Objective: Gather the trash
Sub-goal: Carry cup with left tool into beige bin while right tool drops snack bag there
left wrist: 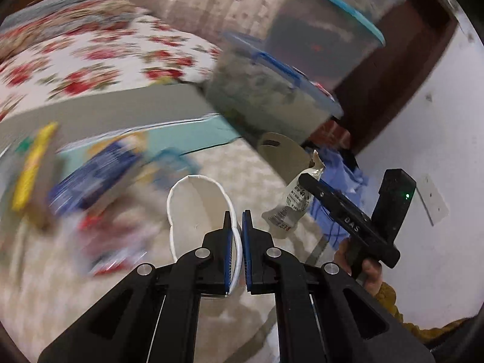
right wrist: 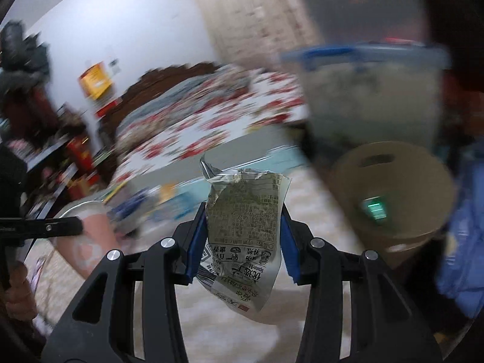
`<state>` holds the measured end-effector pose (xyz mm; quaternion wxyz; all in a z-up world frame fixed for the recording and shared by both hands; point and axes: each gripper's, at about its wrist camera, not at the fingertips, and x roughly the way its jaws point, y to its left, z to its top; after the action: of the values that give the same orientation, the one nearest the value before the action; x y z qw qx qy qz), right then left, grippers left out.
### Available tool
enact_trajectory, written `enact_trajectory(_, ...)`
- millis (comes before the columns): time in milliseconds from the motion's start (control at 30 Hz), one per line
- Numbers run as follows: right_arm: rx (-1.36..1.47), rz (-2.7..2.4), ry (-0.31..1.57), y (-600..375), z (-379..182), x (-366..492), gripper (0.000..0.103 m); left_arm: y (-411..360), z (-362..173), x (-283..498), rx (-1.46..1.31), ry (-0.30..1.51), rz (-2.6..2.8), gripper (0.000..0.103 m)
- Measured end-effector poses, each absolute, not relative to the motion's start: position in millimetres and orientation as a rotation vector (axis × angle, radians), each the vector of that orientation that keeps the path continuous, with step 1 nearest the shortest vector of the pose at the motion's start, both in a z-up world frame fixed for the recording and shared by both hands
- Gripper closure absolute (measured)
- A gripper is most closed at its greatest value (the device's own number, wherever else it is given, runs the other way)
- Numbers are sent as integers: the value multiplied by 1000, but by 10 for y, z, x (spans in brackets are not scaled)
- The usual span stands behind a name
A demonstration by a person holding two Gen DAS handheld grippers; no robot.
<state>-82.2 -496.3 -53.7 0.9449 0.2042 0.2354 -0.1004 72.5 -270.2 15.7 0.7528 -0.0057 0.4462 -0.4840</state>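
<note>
Pinching the rim of a white paper cup (left wrist: pixel 196 211), the left gripper (left wrist: pixel 237 220) has its jaws nearly together, the cup's wall caught between them and held above the pale carpet (left wrist: pixel 60 287). The right gripper (right wrist: pixel 242 236) sits wider, clamped on a crumpled printed wrapper (right wrist: pixel 245 227) that stands up between its blue pads (right wrist: pixel 198 242); its print is East Asian script, too small to read. A brown paper bag (right wrist: pixel 393 187) stands just beyond, blurred.
</note>
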Motion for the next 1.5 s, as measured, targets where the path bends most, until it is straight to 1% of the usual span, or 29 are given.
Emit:
enact_trajectory(33,430,-239,467,-5131,-531,-869,57,-3017,189,742,15,972,-1086,97)
enact_trajectory(200,481,-420,399,-5972,-533,-1064,57,-4067,300,790,62,951,-1171,97)
enact_trajectory(367,503,-485,378,-6444,-559,-1030,55,-5039,335,801,86,914,-1213,97)
enact_trajectory(400,501,-489,384,-6513,-582,-994,53,-5229,295,798,98,913,-1211,97)
enact_trajectory(433,500,-486,390,-6547,-590,-920,47,-5370,257,802,110,911,-1202,95)
enact_trajectory(467,500,-482,396,-6570,-607,-895,45,-5466,227,795,122,909,-1192,83)
enact_trajectory(500,505,-468,416,-6611,-651,-838,31,-5587,172,802,139,913,-1175,68)
enact_trajectory(533,509,-469,425,-6649,-674,-833,24,-5701,73,814,162,923,-1140,42)
enact_trajectory(633,521,-467,408,-6672,-727,-894,24,-5749,-63,851,167,956,-1121,42)
enact_trajectory(800,548,-451,367,-6588,-700,-996,25,-5448,-74,869,154,955,-1100,42)
enact_trajectory(1100,555,-337,371,-6132,-541,-858,25,-4515,68,777,128,903,-1011,41)
enact_trajectory(1300,525,-246,415,-5618,-511,-651,25,-3653,137,767,116,872,-930,41)
enact_trajectory(1433,501,-178,449,-5248,-524,-479,25,-2851,282,858,76,843,-852,41)
enact_trajectory(1500,492,-150,468,-5086,-547,-387,25,-2421,374,938,75,814,-768,37)
